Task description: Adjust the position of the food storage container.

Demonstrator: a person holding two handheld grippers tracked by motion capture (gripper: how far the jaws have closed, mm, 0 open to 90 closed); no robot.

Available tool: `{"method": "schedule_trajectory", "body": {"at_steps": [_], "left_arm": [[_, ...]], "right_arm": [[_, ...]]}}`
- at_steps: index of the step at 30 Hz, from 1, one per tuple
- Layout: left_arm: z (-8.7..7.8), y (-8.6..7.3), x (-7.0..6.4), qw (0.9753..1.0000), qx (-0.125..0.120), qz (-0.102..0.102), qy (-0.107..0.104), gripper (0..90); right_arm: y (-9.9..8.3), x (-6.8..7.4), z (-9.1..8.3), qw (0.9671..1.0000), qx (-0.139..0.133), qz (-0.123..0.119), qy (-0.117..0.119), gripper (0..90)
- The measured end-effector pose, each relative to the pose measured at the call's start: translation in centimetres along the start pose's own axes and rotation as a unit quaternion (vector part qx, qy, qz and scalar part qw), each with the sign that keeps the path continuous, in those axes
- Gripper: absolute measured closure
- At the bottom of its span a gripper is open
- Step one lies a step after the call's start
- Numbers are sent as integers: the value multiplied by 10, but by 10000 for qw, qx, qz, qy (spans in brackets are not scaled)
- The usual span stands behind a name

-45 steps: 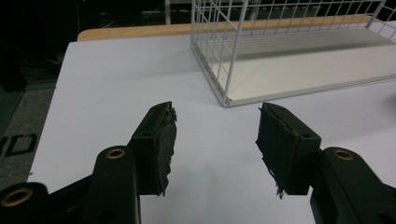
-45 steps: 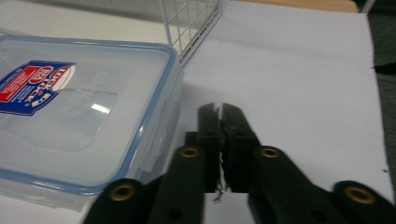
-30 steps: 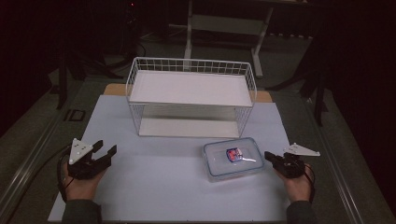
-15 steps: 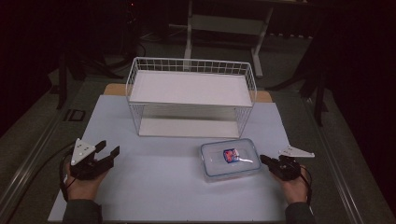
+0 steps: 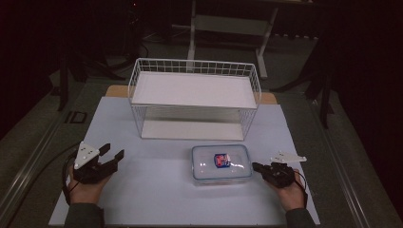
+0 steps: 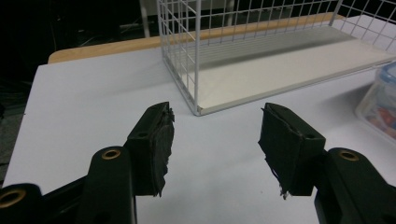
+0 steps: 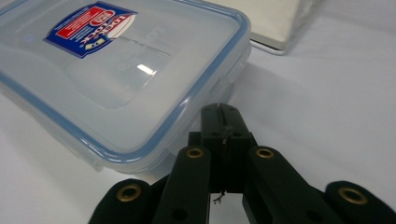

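A clear lidded plastic container (image 5: 221,164) with a blue rim and a red-and-blue label lies on the white mat, in front of the wire rack. My right gripper (image 5: 257,166) is shut with nothing between its jaws. Its tip sits right at the container's right end. In the right gripper view the closed jaws (image 7: 219,114) meet beside the container's (image 7: 116,70) side latch. My left gripper (image 5: 113,150) rests open on the mat at the left, well apart from the container. Its jaws (image 6: 215,114) stand wide with bare mat between them, and the container's edge (image 6: 380,102) shows far right.
A white two-level wire rack (image 5: 195,90) stands at the back middle of the mat (image 5: 157,190); its near corner (image 6: 198,109) is just beyond the left jaws. A wooden table edge (image 5: 116,90) and dark floor surround the mat.
The container has slid leftward across the mat with my shut right gripper following at its right end. The left gripper has barely moved.
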State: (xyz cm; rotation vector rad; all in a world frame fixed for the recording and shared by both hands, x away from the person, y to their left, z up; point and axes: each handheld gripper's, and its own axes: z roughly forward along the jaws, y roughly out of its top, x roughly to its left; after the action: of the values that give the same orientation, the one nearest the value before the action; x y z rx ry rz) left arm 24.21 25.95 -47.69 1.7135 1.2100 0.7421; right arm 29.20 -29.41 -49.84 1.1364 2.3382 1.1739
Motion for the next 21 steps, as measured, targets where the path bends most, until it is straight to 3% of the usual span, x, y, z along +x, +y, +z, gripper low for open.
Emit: {"method": "schedule_trajectory", "body": {"at_steps": [6,21], "left_arm": [[2,1,-3,9999,10,-49,-115,434],[5,5,-17,9994,21,115,-340,433]], "right_arm": [[2,6,4,10000,26,-47,80,900],[15,32,24,9989,56,-331,336,900]]}}
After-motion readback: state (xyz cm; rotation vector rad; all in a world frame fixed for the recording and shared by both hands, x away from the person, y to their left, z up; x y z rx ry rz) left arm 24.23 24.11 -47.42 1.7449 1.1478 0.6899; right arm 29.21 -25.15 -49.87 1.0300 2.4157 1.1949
